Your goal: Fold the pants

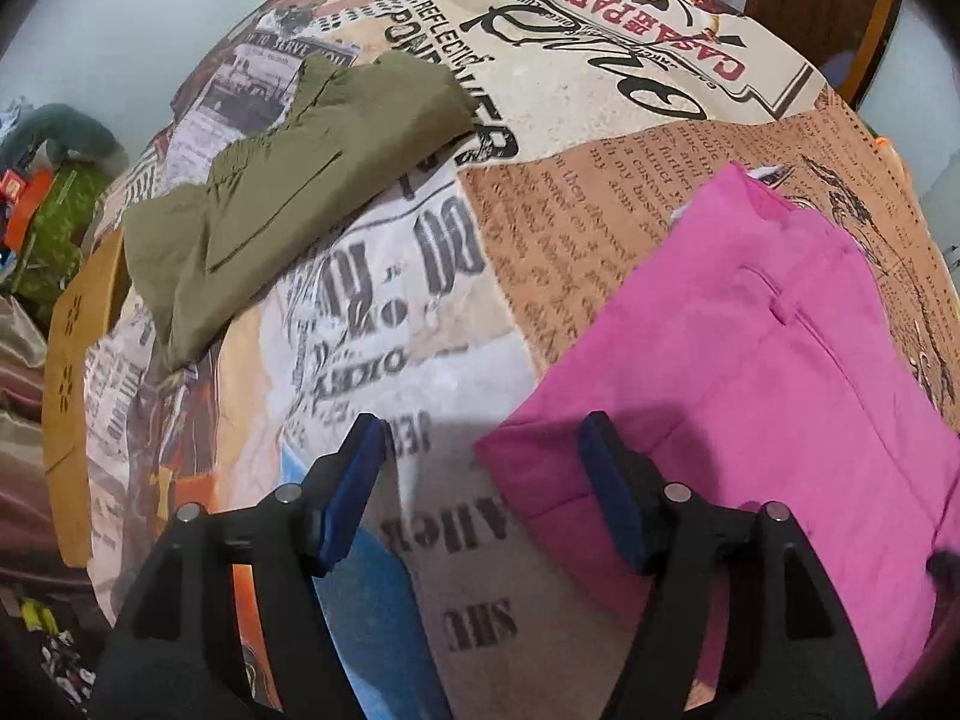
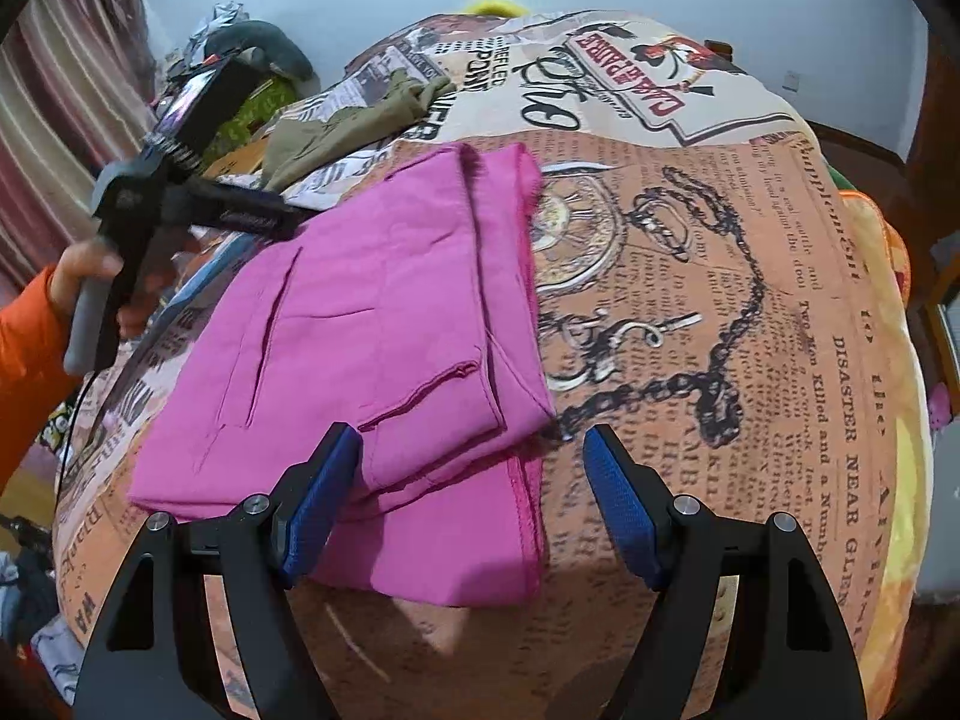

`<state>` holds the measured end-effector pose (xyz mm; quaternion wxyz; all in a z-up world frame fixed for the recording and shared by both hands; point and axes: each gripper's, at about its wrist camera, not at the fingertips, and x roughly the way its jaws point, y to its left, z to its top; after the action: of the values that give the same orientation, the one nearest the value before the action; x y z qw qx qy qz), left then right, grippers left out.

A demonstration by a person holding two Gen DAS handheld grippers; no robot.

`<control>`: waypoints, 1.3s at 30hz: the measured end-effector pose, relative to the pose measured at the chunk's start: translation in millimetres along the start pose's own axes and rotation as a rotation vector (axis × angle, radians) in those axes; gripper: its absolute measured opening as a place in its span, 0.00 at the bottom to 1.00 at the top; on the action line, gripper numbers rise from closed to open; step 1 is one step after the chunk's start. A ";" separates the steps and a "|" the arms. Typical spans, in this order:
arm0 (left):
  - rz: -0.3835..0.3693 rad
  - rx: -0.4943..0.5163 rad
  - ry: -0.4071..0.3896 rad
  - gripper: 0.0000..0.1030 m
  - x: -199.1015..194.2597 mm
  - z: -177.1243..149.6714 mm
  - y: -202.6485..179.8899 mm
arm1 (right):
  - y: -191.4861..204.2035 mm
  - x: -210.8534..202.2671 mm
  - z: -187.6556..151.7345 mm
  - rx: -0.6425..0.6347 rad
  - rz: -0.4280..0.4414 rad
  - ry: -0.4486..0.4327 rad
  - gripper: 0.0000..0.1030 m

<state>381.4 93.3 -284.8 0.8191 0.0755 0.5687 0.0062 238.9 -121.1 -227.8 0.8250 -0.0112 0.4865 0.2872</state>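
The pink pants (image 2: 384,330) are lying folded on the printed cloth (image 2: 690,312). Both grippers are hovering with jaws apart, holding nothing — the left gripper (image 1: 483,498) beside their corner, the right gripper (image 2: 471,507) over their near edge. Next probably calls for pinching that edge — one more fold.

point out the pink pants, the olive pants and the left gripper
pink pants (image 2: 372,324), right wrist view, flat middle of the folded top layer
olive pants (image 1: 270,180), left wrist view, middle of the fabric
left gripper (image 1: 480,492), left wrist view, midway between its open fingers
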 end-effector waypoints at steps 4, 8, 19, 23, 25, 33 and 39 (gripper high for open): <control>-0.032 -0.011 0.020 0.66 -7.2 -16.5 9.4 | -6.0 -4.8 5.6 0.036 -0.023 -0.019 0.72; -0.038 -0.008 0.012 0.67 -25.4 -42.4 10.1 | -5.5 -17.7 8.5 0.062 -0.020 -0.062 0.72; -0.095 -0.031 -0.034 0.66 -70.4 -108.9 -9.9 | 9.8 -36.4 4.7 0.030 0.007 -0.120 0.68; -0.106 -0.091 -0.045 0.66 -74.9 -116.2 -4.1 | 7.4 -24.7 6.7 0.043 0.011 -0.092 0.51; -0.133 -0.118 -0.050 0.66 -76.0 -117.4 2.0 | 5.9 -16.8 7.4 0.043 -0.006 -0.065 0.46; -0.119 -0.183 -0.064 0.77 -64.9 -128.1 18.8 | 1.4 1.7 1.6 0.000 -0.022 0.007 0.46; -0.110 -0.186 -0.067 0.76 -67.5 -127.8 18.0 | 0.0 0.6 -1.2 0.006 -0.014 0.011 0.46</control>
<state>239.8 119.5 -263.3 0.8402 -0.0322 0.5411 0.0117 238.1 -121.2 -229.0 0.8244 -0.0135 0.4918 0.2799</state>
